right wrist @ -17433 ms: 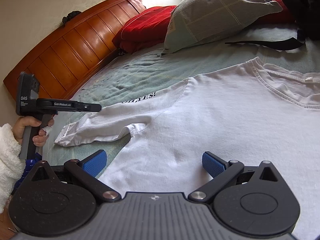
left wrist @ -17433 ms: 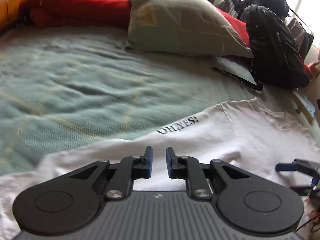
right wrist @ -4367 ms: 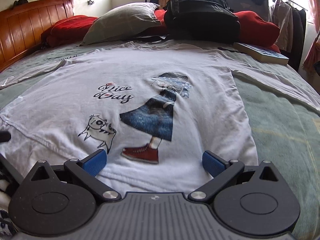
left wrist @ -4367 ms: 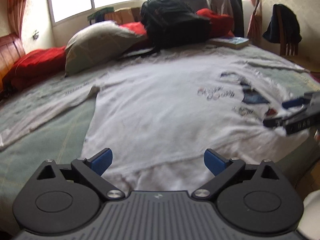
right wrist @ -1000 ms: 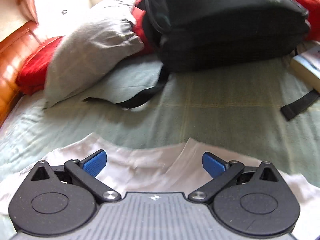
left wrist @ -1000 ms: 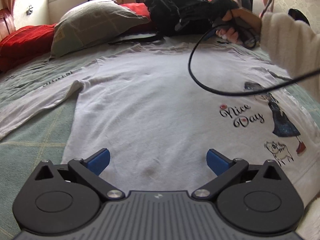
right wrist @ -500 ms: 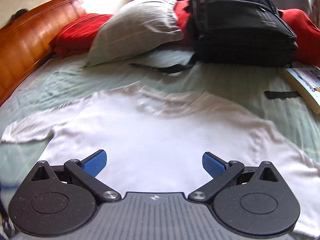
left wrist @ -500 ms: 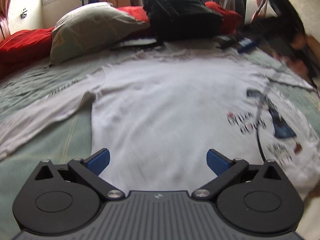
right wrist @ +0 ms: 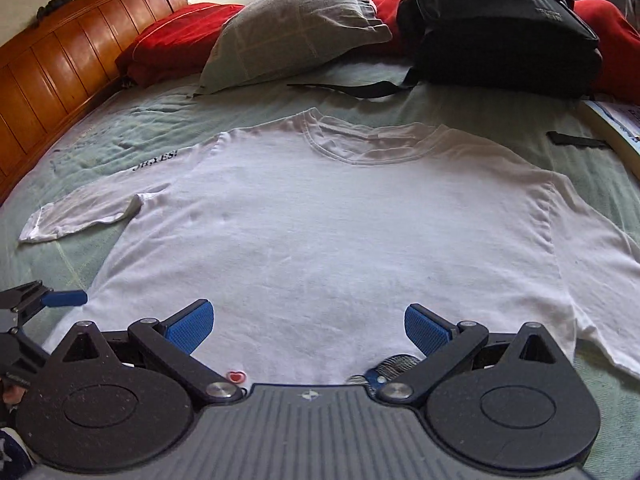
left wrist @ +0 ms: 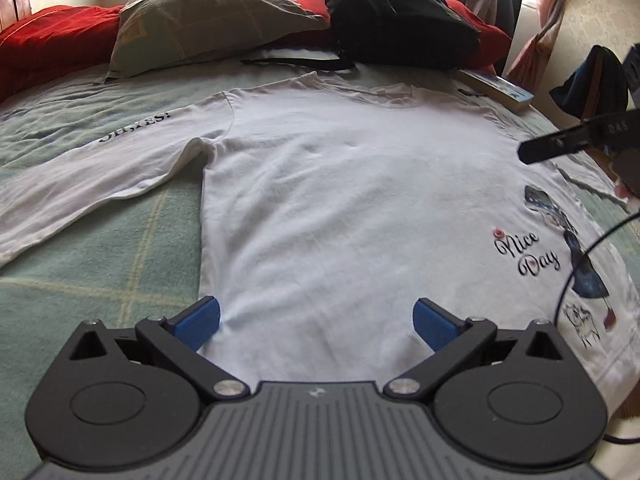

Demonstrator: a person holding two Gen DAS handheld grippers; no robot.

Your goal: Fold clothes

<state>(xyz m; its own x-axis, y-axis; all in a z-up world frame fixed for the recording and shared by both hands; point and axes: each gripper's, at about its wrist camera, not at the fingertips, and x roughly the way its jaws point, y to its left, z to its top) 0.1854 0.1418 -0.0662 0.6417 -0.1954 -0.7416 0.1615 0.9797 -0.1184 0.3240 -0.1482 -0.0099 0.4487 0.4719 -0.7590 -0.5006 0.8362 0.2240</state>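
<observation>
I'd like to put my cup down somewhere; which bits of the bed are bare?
Bare blanket lies below the shirt's sleeve, beside the white shirt, and between its collar and the grey pillow. The backpack and book crowd the far right.

Left claw [left wrist: 316, 320] and right claw [right wrist: 309, 326] both hover level, blue fingers spread wide.

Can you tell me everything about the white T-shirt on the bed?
The white cotton-looking T-shirt lies spread flat, front up, on the green checked bedspread. It has a ribbed round collar, short sleeves stretched out to both sides, and black lettering on one sleeve. On the front a "Nice Day" print sits beside a cartoon girl and a small animal. It is lightly wrinkled and not yet folded. Both grippers hang open over it; whether they touch it is unclear.
</observation>
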